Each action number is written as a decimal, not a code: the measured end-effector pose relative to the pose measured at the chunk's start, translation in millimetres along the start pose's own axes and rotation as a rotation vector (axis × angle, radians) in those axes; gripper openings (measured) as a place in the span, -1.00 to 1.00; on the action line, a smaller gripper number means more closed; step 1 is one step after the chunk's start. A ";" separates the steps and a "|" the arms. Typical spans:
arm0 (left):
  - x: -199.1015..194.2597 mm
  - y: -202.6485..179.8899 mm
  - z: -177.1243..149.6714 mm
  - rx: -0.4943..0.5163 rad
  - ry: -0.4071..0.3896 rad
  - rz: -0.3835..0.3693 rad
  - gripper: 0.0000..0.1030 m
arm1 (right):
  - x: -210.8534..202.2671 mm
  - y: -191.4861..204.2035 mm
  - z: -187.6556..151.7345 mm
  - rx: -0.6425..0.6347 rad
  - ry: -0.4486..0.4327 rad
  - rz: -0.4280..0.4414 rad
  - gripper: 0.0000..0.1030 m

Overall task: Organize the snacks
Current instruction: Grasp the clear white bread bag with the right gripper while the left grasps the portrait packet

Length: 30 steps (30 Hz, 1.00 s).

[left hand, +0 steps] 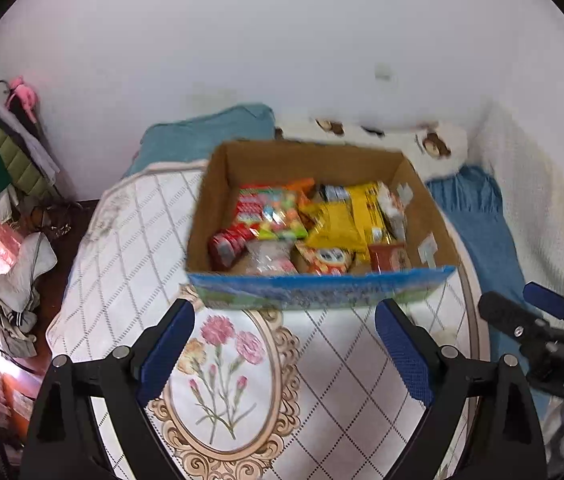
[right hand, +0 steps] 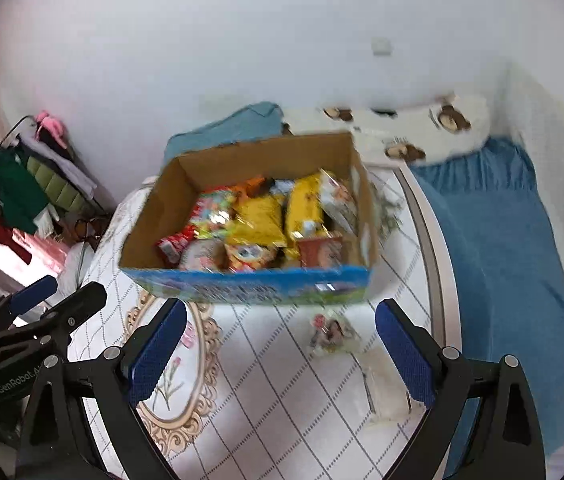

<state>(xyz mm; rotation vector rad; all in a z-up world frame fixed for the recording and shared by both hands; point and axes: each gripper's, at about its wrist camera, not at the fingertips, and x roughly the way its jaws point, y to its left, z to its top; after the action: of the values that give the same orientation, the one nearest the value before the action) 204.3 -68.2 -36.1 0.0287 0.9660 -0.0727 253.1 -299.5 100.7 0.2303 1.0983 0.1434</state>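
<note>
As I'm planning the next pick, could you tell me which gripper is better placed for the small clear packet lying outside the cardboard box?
Probably the right gripper: the small clear packet lies on the table between its open blue fingers; the left view doesn't show it.

Left tongs [left hand: 283, 344]: jaws spread wide, blue pads facing each other, nothing between them, black linkage arms angled outward from the pivots. Right tongs [right hand: 280, 346]: same pose, jaws wide apart, pads bare, nothing gripped. Both sit side by side at about the same height, pointing forward and slightly down; each shows at the edge of the other's view, the right one low on the right of the left-wrist view, the left one low on the left of the right-wrist view.
</note>
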 end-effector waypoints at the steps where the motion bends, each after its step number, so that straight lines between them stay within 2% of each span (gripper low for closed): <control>1: 8.4 -9.1 -2.1 0.023 0.022 0.003 0.80 | 5.0 -13.3 -5.0 0.031 0.021 -0.004 0.89; 2: 17.0 -18.0 -3.7 0.046 0.045 0.005 0.80 | 9.4 -23.3 -9.0 0.054 0.038 -0.001 0.87; 5: 48.3 -49.7 -8.3 0.117 0.130 -0.011 0.80 | 29.5 -58.5 -25.2 0.118 0.101 -0.002 0.37; 6: 58.9 -61.6 -9.4 0.144 0.156 -0.018 0.80 | 35.9 -68.4 -31.0 0.130 0.118 -0.008 0.35; 11: 121.4 -122.4 -13.3 0.292 0.310 -0.056 0.80 | 72.2 -119.4 -66.8 0.205 0.217 -0.008 0.35; 13: 143.3 -138.7 -15.5 0.320 0.369 -0.071 0.80 | 87.8 -133.7 -81.0 0.206 0.259 0.001 0.37; 18: 182.9 -167.0 -21.3 0.354 0.479 -0.078 0.80 | 118.4 -151.7 -103.4 0.161 0.330 0.021 0.40; 24: 212.0 -188.1 -25.6 0.337 0.533 -0.072 0.79 | 136.3 -161.0 -119.9 0.116 0.359 0.026 0.40; 25: 213.7 -189.9 -25.8 0.332 0.528 -0.069 0.63 | 139.4 -162.5 -122.4 0.117 0.364 0.035 0.40; 26: 214.5 -190.7 -25.9 0.329 0.524 -0.064 0.34 | 140.5 -163.6 -123.4 0.119 0.367 0.035 0.40; 28: 215.3 -192.4 -27.0 0.331 0.517 -0.054 0.22 | 145.0 -165.8 -126.8 0.119 0.370 0.029 0.40; 30: 212.5 -192.4 -28.9 0.351 0.504 -0.047 0.19 | 149.0 -164.7 -126.3 0.116 0.368 0.023 0.40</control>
<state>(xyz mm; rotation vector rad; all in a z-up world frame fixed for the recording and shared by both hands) 286.6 -268.9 -225.8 0.3615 1.4480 -0.2880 207.4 -410.4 -124.9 0.3285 1.4724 0.1460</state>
